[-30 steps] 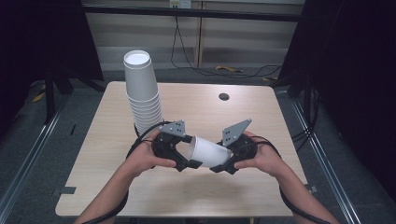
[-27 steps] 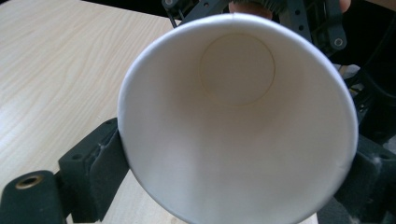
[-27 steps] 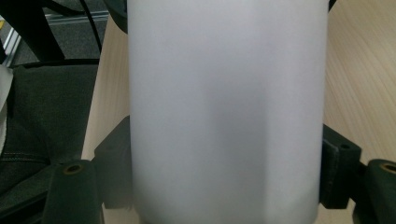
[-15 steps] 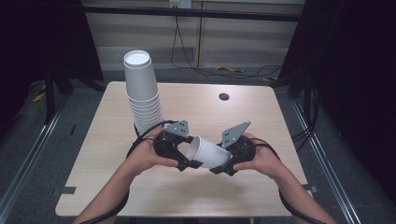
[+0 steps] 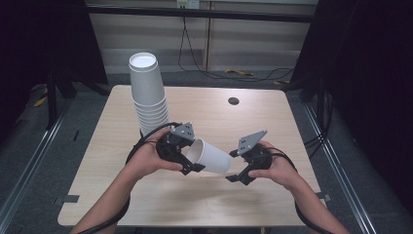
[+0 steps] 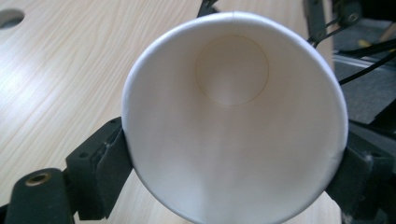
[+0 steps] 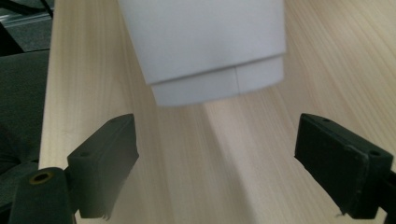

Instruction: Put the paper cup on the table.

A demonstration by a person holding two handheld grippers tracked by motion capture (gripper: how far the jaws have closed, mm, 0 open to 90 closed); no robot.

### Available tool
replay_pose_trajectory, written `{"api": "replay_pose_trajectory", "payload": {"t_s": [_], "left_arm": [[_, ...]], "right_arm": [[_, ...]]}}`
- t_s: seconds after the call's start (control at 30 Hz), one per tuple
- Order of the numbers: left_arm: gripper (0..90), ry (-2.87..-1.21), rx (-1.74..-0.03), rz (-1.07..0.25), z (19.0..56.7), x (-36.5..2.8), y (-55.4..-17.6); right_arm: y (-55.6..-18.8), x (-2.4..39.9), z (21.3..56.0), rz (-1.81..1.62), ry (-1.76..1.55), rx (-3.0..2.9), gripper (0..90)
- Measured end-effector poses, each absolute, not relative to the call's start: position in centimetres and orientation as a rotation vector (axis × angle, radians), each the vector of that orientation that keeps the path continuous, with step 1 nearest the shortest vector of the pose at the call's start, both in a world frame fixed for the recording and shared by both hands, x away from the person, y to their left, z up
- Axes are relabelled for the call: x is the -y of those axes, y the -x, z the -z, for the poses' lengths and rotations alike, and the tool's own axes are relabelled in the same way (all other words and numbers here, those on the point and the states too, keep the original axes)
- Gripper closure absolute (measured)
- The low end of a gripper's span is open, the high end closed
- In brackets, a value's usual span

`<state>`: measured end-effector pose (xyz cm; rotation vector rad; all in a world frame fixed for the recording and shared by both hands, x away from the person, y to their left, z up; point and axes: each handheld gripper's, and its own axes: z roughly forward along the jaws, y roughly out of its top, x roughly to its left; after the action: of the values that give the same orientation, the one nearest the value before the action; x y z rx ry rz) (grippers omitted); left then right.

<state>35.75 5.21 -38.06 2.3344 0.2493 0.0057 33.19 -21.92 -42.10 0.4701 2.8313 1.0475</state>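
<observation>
White paper cup [image 5: 210, 155], lying sideways above the counter [image 5: 272, 122], sits clenched in the left gripper [image 5: 187, 165]; the right gripper [image 5: 237, 170], jaws spread, holds nothing.

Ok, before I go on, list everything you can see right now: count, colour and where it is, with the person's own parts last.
Loose paper cup: one, white, lying sideways above the table between the two claws, rim clamped by the left one, base pointing at the right one.
Cup stack: one stack, white, upside down, standing at the table's far left.
Table: one, light wood, middle of the high view.
Table hole: one, dark, round, far side right of centre.
Cables: several, dark, one yellow piece, on the floor behind the table.
Left claw: one, black, shut on the cup's rim.
Right claw: one, black, open, just short of the cup's base.
Hands: two, left, right.
</observation>
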Motion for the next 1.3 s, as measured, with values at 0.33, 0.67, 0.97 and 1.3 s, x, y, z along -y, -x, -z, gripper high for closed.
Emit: {"api": "replay_pose_trajectory", "payload": {"t_s": [0.33,0.67,0.97,1.3], "left_arm": [[12.5,-2.427,-0.297,-0.026,38.2,-4.7,-35.6],[12.2,-2.526,-0.327,-0.04,38.3,-3.9,-36.0],[11.7,-2.55,-0.344,-0.02,38.8,-3.5,-36.3],[10.9,-2.594,-0.349,-0.026,39.3,-2.8,-36.6]], "right_arm": [[-33.4,23.8,43.6,-1.033,-0.589,-2.779,12.9],[-32.9,25.8,46.0,-0.989,-0.693,-2.717,13.1],[-32.5,27.0,47.9,-0.961,-0.759,-2.686,13.1],[-32.2,28.3,49.5,-0.961,-0.836,-2.631,12.8]]}}
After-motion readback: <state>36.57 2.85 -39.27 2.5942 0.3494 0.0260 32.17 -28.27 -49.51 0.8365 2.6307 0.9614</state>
